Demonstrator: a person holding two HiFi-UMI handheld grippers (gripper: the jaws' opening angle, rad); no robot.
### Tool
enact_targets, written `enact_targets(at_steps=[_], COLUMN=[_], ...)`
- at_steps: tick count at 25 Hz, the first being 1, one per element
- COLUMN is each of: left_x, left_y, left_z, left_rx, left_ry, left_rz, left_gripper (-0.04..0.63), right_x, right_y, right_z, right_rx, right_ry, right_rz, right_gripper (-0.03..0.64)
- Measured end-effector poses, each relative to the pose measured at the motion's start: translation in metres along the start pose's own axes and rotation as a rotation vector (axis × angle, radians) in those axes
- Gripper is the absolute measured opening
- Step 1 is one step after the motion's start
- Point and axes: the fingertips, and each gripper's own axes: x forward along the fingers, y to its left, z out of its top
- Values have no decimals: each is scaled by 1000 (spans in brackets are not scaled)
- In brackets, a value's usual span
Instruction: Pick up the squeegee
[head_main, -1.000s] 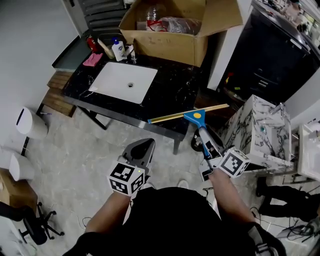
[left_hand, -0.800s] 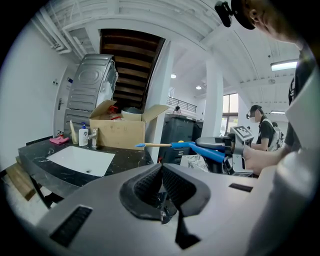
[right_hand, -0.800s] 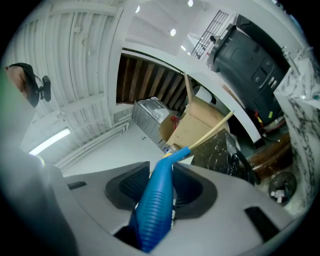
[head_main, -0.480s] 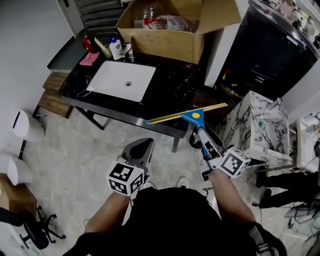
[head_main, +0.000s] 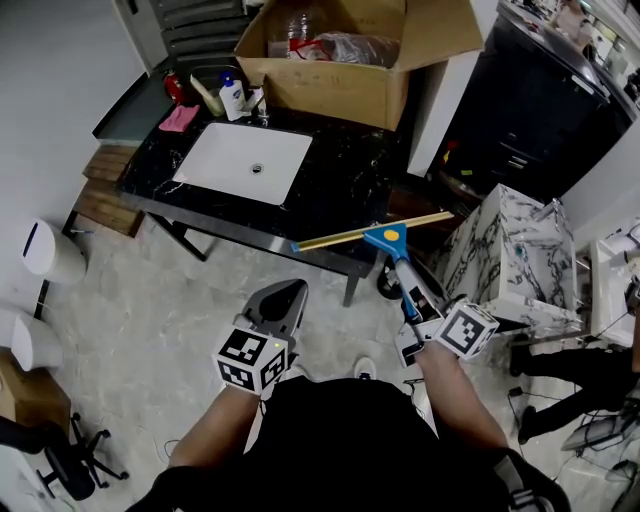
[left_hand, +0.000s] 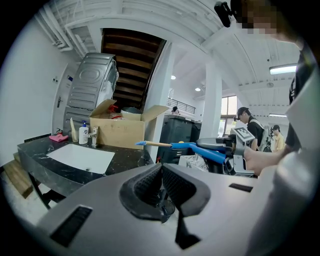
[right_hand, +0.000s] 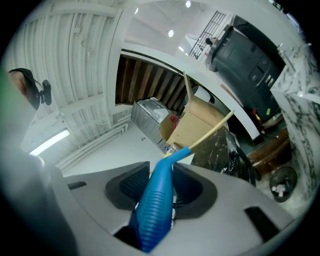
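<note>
The squeegee (head_main: 388, 240) has a blue handle and a long brass-coloured blade. It hangs in the air in front of the black counter (head_main: 345, 190), with its blade roughly level. My right gripper (head_main: 412, 303) is shut on the blue ribbed handle (right_hand: 155, 200), which runs up between both pads to the blade. My left gripper (head_main: 281, 299) is lower left of it, apart from the squeegee, shut with nothing between its pads (left_hand: 150, 182). In the left gripper view the squeegee (left_hand: 192, 146) crosses ahead to the right.
The counter holds a white sink (head_main: 245, 160), a soap bottle (head_main: 232, 97), a pink cloth (head_main: 181, 117) and a large open cardboard box (head_main: 330, 75). A marble-patterned cabinet (head_main: 515, 260) stands at the right. An office chair (head_main: 60, 455) and white bins (head_main: 45, 250) are at the left.
</note>
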Motion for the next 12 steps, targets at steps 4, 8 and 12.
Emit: enact_targets(at_steps=[4, 8, 12], left_x=[-1, 1, 1], left_y=[1, 4, 6], left_z=[-2, -4, -4], left_rx=[-8, -20, -21], left_ry=[5, 11, 9], left_rz=[3, 9, 13], left_gripper=[18, 18, 18], right_x=[0, 1, 2], right_y=[1, -2, -3], right_z=[0, -1, 0], right_rx=[7, 15, 17], right_ry=[0, -1, -1], right_rz=[2, -5, -3], right_gripper=[153, 153, 153])
